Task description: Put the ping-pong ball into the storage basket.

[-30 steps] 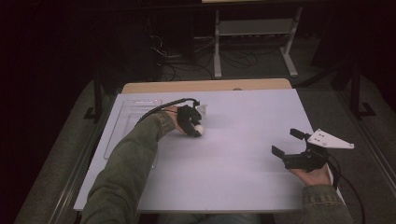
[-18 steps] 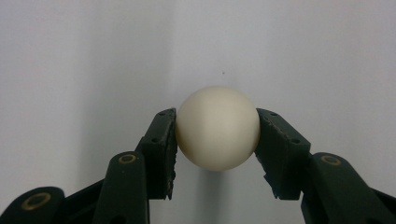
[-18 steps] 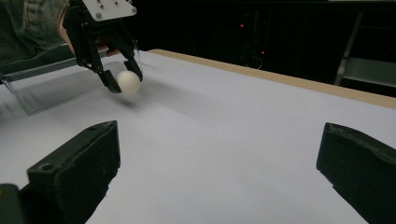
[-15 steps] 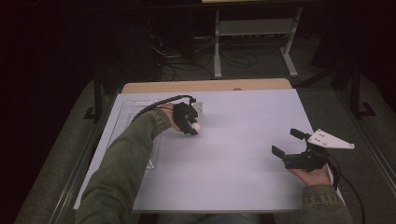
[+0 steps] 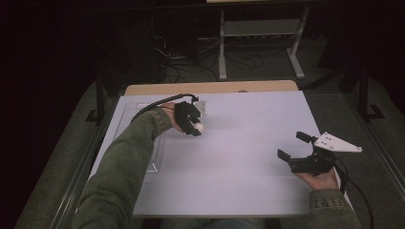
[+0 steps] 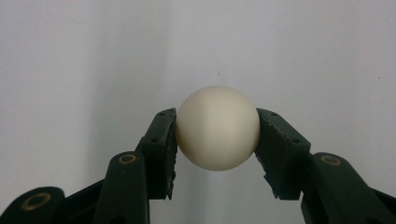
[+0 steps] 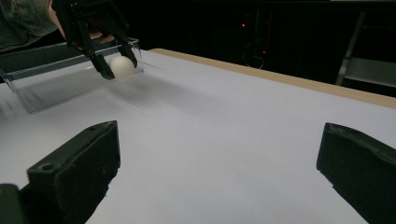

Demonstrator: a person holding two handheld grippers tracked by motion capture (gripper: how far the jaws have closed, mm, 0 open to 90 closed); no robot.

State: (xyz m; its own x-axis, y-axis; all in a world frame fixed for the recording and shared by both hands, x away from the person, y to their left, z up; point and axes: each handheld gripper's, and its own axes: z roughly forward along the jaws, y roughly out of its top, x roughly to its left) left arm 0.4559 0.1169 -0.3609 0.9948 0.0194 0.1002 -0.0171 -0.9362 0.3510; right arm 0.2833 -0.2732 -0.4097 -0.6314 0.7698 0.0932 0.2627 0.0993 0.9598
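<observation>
Holding a white ball clear of the worktop

Clamped between the jaws of the left gripper (image 6: 217,133) is a white ball (image 6: 217,127). One pad presses on each side of it at about its widest part, and the ball sits at the jaw tips, with its far half standing out beyond them. In the high view the left gripper (image 5: 195,128) points down and toward the person, with the ball (image 5: 198,127) at its lower end above the white worktop (image 5: 248,157). The right gripper view shows the ball (image 7: 121,67) held off the surface, with a soft shadow beneath it.

Just behind and to the left of the ball stands a clear plastic tray (image 7: 70,77), at the far left part of the worktop; the ball is outside it, near its corner.

The right gripper (image 5: 298,145) is held near the right edge of the worktop, well apart from the ball. Its jaws stand wide apart with nothing between them.
</observation>
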